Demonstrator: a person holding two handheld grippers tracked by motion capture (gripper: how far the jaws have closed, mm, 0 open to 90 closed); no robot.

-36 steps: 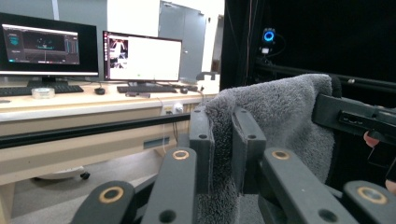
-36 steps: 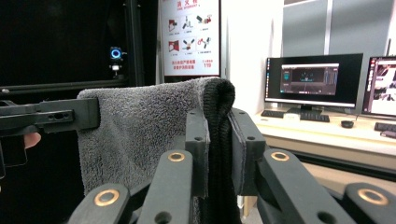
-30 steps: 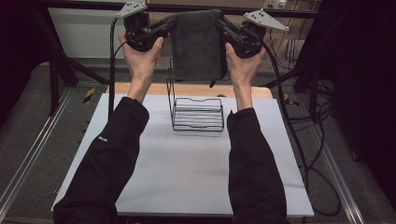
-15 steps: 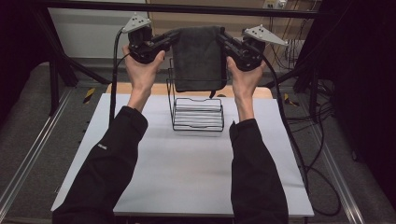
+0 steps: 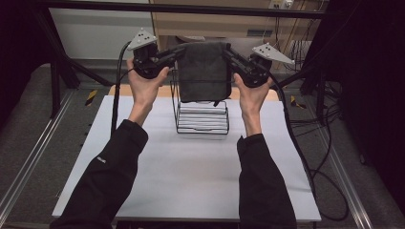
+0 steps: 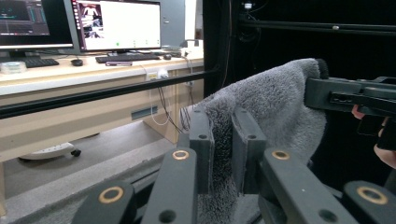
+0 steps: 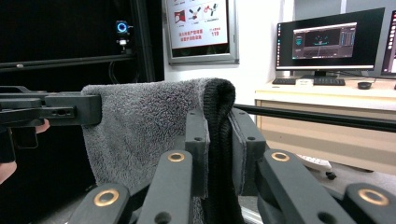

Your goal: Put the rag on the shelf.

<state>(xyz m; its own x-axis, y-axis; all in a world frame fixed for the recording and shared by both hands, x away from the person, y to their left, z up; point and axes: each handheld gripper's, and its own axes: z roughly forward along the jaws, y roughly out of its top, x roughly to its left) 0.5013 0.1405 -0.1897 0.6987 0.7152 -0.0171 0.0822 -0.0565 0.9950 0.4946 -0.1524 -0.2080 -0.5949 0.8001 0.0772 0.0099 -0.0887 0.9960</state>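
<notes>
Both tongs, left point(image 5: 177, 51) and right point(image 5: 228, 51), clamped on top corners of towel point(image 5: 203, 71): soft, light, limp; grip corners.

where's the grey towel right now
In the high view the towel hangs folded at the far middle, stretched between the left tool and right tool, just above the wire rack.

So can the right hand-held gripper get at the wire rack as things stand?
Probably not yet: the right hand-held gripper is shut on the towel, which hangs between it and the rack below.
</notes>
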